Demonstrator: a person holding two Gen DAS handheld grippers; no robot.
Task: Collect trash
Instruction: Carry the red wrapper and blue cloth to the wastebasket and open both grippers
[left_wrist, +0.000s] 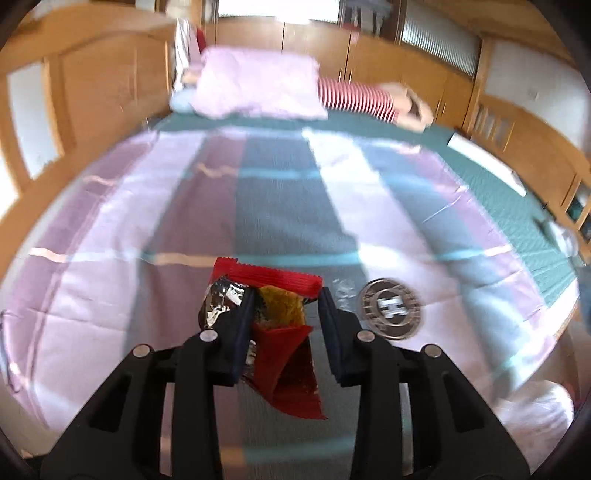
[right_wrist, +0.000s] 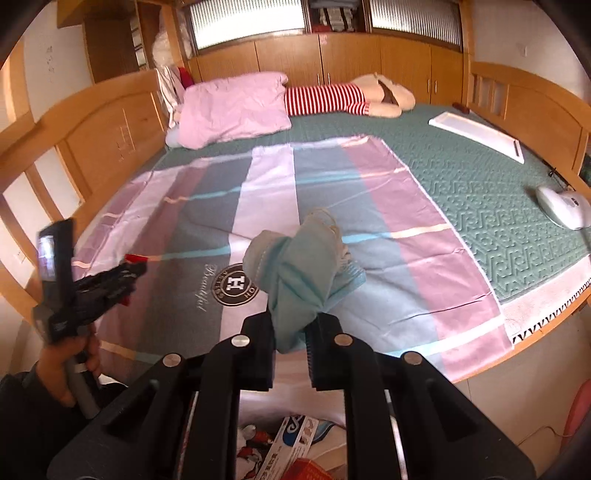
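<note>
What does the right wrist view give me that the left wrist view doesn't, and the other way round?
Right wrist only: the right gripper clamped on a crumpled teal face mask, a bin of trash below it, and the left gripper seen from outside. Left wrist only: close up, the red snack wrapper between the left gripper's fingers. Both: the striped sheet, its round H logo and the pink pillow.
</note>
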